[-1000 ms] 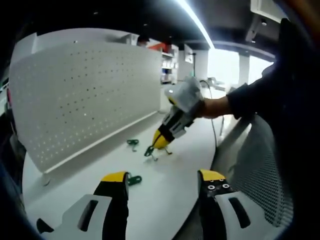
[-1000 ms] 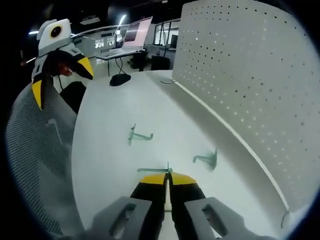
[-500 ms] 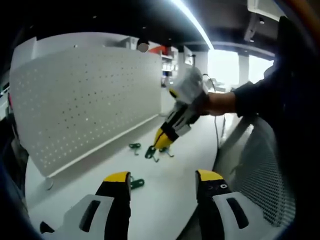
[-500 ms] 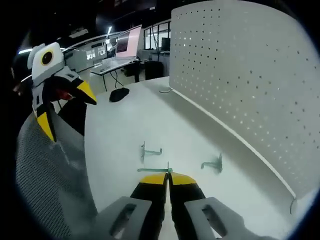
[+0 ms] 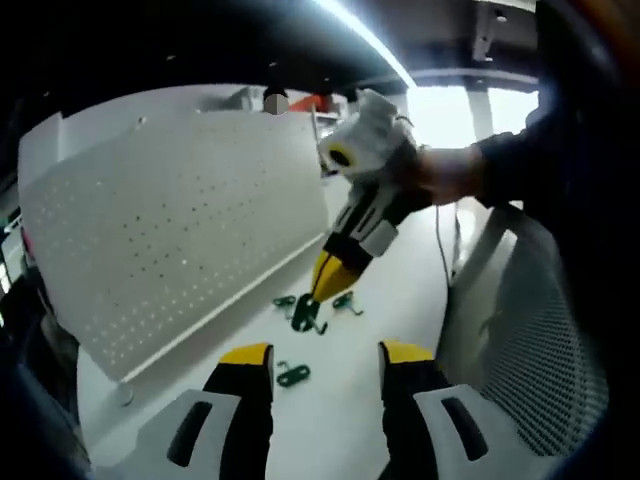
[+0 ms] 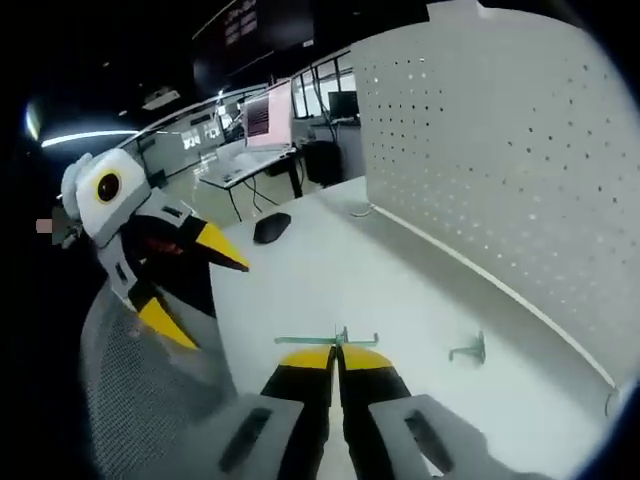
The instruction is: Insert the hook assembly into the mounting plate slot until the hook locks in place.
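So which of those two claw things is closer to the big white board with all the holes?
The right gripper, holding a green hook just in front of the pegboard. The left gripper hangs open farther back over the table.

Mesh chair (image 5: 545,330), mouse (image 6: 270,227), monitor (image 6: 258,116).

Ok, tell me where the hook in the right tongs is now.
In the right gripper view the green hook is pinched at the tips of the right tongs, above the white table, near the pegboard.
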A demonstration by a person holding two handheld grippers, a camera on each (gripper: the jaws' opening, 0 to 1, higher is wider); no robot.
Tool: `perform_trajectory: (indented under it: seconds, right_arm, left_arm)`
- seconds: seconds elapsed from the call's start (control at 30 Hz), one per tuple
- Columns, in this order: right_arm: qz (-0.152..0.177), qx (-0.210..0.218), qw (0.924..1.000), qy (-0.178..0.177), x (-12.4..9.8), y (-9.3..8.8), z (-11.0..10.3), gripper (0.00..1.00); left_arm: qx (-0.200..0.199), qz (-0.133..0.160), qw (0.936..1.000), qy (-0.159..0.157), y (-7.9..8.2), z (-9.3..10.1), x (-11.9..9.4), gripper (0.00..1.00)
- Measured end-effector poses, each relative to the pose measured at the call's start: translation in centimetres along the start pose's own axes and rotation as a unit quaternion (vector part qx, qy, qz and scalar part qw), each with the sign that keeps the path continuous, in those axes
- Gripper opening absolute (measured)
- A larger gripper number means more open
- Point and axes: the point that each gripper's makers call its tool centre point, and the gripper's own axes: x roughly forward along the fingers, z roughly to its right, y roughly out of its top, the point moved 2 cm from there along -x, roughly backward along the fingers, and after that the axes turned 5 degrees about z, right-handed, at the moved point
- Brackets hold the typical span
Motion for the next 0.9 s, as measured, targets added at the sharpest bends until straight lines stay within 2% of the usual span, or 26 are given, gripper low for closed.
perform_trajectory:
  seconds: [0.2,0.4,0.6,0.9]
  right_arm:
    - [0.013,0.031,0.9991,0.026,0.3,0.7,-1.4,0.00]
    - [0.033,0.074,0.9952,0.055,0.6,1.6,-2.9,0.00]
    - [0.047,0.099,0.9906,0.082,0.5,2.8,-4.1,0.00]
    - [0.046,0.120,0.9861,0.105,0.3,2.9,-5.1,0.00]
  left_arm:
    - [0.052,-0.012,0.9984,0.018,0.1,-0.2,0.0,0.38]
    - [0.101,0.000,0.9938,0.045,1.0,-0.8,-0.5,0.29]
    - [0.107,-0.001,0.9930,0.050,1.0,-0.9,-0.5,0.26]
    - [0.135,0.001,0.9895,0.051,1.3,-0.9,-0.6,0.16]
